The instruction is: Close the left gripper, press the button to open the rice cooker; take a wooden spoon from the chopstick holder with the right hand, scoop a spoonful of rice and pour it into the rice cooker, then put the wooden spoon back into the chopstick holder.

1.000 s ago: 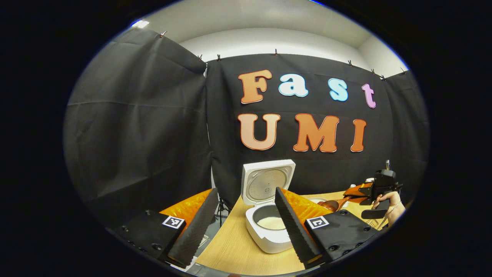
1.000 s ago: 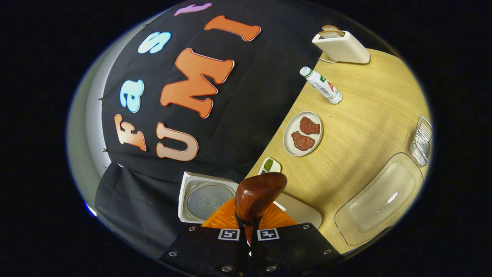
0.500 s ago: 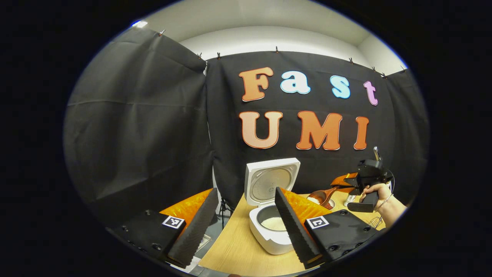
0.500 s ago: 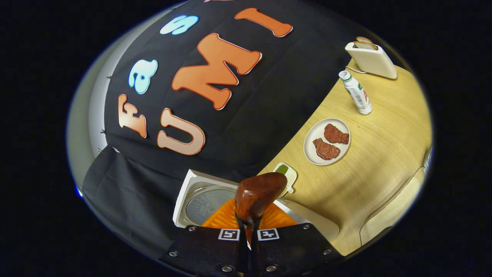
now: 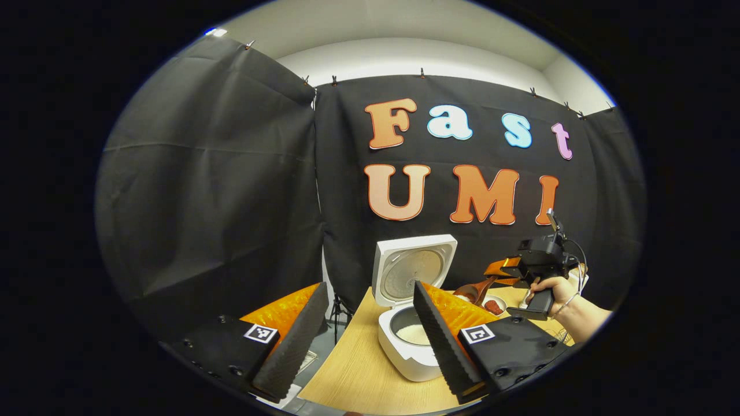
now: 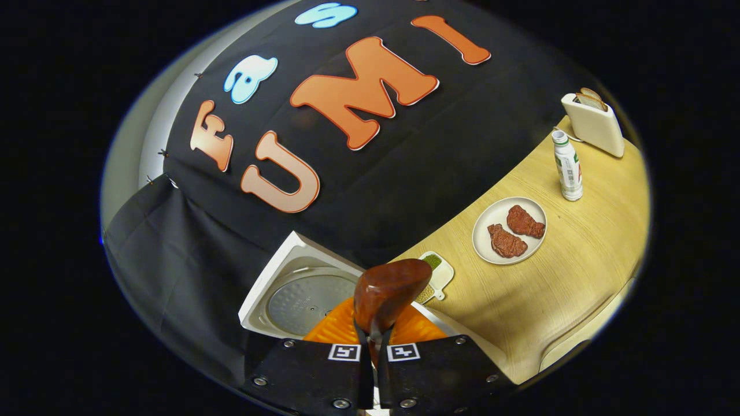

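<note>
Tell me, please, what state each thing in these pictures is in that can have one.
Rice cooker: lid up, rice in the pot.
Wooden spoon: clamped by the handle, off the table.
Right gripper: shut on the spoon.
Left gripper: open, holding nothing.
Bottle: upright, capped.
Plate: carries two pieces of meat.
Toaster: bread in its slot.

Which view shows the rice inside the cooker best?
The left gripper view: it looks into the open cooker, where the rice shows. The right gripper view catches the raised lid, not the rice.
</note>
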